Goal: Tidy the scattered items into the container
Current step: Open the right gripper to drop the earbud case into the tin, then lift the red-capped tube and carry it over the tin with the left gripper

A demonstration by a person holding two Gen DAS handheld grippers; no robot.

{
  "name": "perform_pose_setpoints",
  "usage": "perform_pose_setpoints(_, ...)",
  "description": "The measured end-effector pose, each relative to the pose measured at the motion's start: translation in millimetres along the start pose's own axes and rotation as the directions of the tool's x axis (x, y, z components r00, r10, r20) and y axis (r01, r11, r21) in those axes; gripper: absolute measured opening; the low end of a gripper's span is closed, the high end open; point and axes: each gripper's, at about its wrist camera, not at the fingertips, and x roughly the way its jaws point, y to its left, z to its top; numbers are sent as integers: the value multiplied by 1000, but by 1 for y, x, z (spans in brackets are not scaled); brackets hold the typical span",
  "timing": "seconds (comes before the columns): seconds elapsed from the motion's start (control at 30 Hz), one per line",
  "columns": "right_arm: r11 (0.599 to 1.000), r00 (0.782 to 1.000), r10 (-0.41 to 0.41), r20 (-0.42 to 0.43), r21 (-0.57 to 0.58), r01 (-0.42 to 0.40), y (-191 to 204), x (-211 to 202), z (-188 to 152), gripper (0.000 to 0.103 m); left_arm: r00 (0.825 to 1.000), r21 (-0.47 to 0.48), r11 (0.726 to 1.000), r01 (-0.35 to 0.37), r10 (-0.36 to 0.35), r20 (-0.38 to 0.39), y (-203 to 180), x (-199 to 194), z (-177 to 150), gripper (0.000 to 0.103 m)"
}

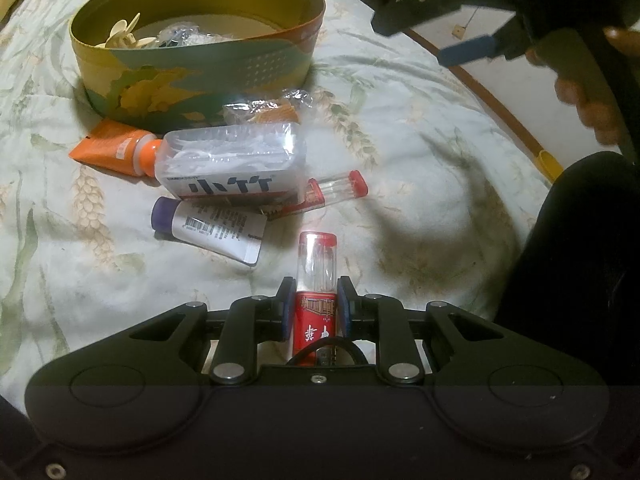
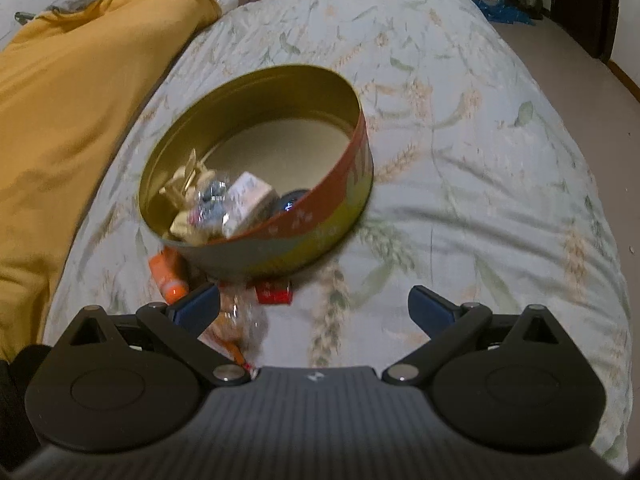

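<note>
Bare quilt [image 1: 420,184] right of clutter: open approach. Floss box [image 1: 236,160], orange tube [image 1: 116,148], wrapper [image 1: 268,108] crowd tin [image 1: 200,76] near wall; rim above unobstructed.

Pale green bedspread [image 2: 460,184] printed with wheat ears; gold-lined tin [image 1: 208,68], teal and yellow outside with a red band. Orange tube [image 1: 114,148], purple-capped white tube [image 1: 212,230], red-capped clear vial [image 1: 316,276], mustard blanket [image 2: 80,92].

- Floral quilt [image 2: 460,184] spreads beneath and ahead of the gripper.
- Mustard blanket [image 2: 72,120] bunches far left.
- Floor [image 2: 568,44] far right, possibly carpeted.
</note>
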Motion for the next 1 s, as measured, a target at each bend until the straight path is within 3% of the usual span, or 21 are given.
perform_pose_setpoints(0.27,1000,999,7,33,28,-8,-8,-2,-17,103,1000,-20,1000,-4,4,6,4,-5,0,20)
perform_pose_setpoints(0.63,993,1000,-6,9,119,5,-33,9,-34,103,1000,-15,1000,-14,14,13,2,-12,0,20)
perform_pose_setpoints(1.0,992,1000,-4,-2,124,5,-34,14,-38,103,998,-26,999,-42,43,40,7,-32,8,20)
